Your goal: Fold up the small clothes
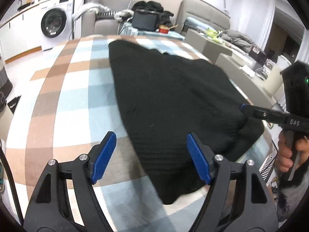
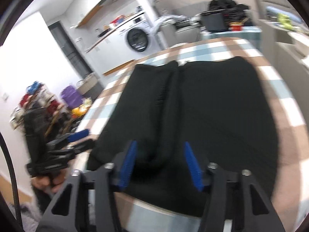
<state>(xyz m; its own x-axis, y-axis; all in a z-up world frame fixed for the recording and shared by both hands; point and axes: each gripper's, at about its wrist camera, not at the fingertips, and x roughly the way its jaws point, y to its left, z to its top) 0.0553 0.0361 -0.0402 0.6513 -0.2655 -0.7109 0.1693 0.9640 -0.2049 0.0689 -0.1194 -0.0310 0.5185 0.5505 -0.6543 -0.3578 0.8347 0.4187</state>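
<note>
Checked cloth over the worktop; black knit garment spread flat on it, soft, limp, light by the look; best pinched at near hem corners; left claw apart over the near edge; right claw apart astride a raised fold, not yet clamped.

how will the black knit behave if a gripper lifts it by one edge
The black knit will probably go floppy and drape: it lies flat with a soft fold ridge. Its ribbed, thick-looking weave suggests some weight, so it may sag. It likely won't slip on the checked cloth; pushing may bunch it.
</note>
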